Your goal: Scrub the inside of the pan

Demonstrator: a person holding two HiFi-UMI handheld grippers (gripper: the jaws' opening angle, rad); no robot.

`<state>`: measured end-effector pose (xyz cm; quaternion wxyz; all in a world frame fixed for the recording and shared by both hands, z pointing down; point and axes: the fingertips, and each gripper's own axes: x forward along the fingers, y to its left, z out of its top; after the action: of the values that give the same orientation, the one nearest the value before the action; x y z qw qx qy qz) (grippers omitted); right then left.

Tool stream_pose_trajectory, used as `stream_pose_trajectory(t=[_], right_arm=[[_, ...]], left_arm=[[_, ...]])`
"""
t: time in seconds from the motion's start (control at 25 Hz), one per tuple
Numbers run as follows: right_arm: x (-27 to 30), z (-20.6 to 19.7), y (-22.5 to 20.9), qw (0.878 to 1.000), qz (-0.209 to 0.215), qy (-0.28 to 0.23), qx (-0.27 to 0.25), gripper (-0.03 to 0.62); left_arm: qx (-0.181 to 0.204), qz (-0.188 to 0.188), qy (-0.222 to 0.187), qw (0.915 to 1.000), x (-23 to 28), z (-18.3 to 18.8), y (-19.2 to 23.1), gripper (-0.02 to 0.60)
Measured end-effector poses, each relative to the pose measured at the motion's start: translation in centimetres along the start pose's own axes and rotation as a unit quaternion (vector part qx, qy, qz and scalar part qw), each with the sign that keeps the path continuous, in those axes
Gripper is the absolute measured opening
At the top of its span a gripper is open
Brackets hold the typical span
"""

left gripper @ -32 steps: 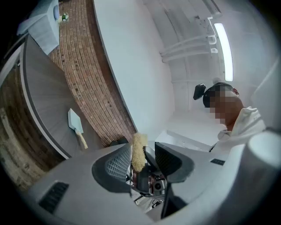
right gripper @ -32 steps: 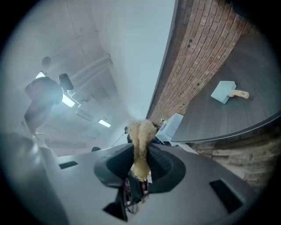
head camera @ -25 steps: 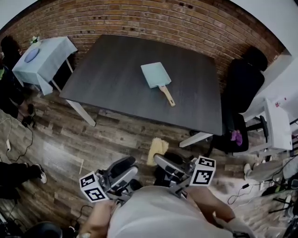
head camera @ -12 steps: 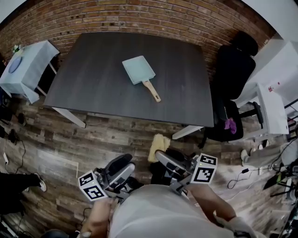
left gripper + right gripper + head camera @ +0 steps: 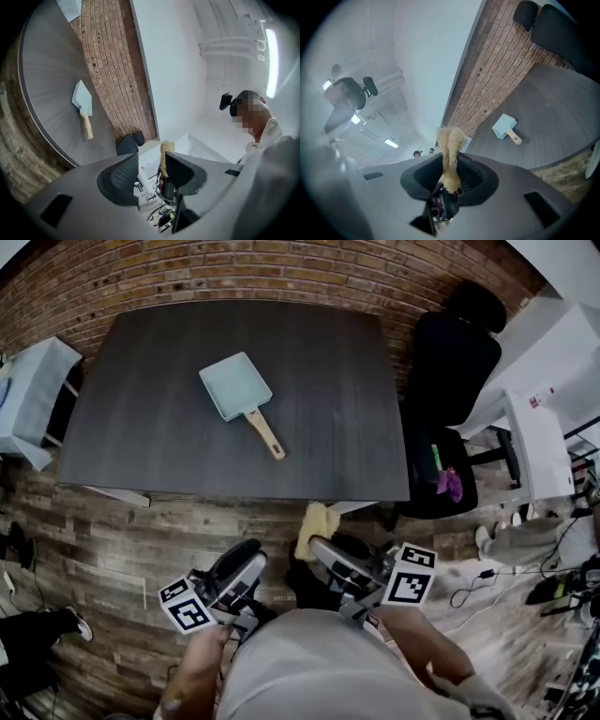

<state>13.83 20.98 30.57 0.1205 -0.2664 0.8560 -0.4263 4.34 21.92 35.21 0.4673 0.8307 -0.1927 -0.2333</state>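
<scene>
The pan is pale blue and square with a wooden handle, and it lies on the dark table, well ahead of both grippers. It also shows small in the left gripper view as the pan and in the right gripper view as the pan. My right gripper is held close to my body, over the floor, shut on a yellow scrubbing sponge; in its own view the right gripper pinches the sponge. My left gripper stands open and empty, with nothing between the jaws of the left gripper.
A black office chair stands at the table's right side, and a white cabinet beyond it. A small table with a pale blue cloth is at the left. Cables lie on the wooden floor.
The table and pan have slid left and lower in the head view and look nearer. Both grippers keep their place near my body, the sponge still held.
</scene>
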Motion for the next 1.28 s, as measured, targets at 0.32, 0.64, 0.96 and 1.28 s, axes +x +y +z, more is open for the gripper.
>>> stream_pose_trajectory(t=[0.32, 0.64, 0.96, 1.28], right_arm=[[-1.1, 6.0, -6.0, 1.0, 0.002, 0.0, 0.024, 0.092], [-0.7, 9.4, -9.1, 0.999, 0.028, 0.027, 0.034, 0.094], [-0.9, 10.4, -10.5, 0.999, 0.018, 0.028, 0.035, 0.092], [-0.9, 10.9, -10.8, 0.999, -0.033, -0.014, 0.033, 0.092]], left_arm=[[-0.017, 0.072, 0.004, 0.9973, 7.5, 0.9, 6.1, 0.187], [-0.032, 0.184, -0.023, 0.9822, 9.7, 2.2, 13.9, 0.215], [-0.059, 0.236, -0.012, 0.9698, 10.4, 2.3, 20.2, 0.244], [-0.071, 0.224, 0.028, 0.9716, 14.8, 4.2, 25.6, 0.27]])
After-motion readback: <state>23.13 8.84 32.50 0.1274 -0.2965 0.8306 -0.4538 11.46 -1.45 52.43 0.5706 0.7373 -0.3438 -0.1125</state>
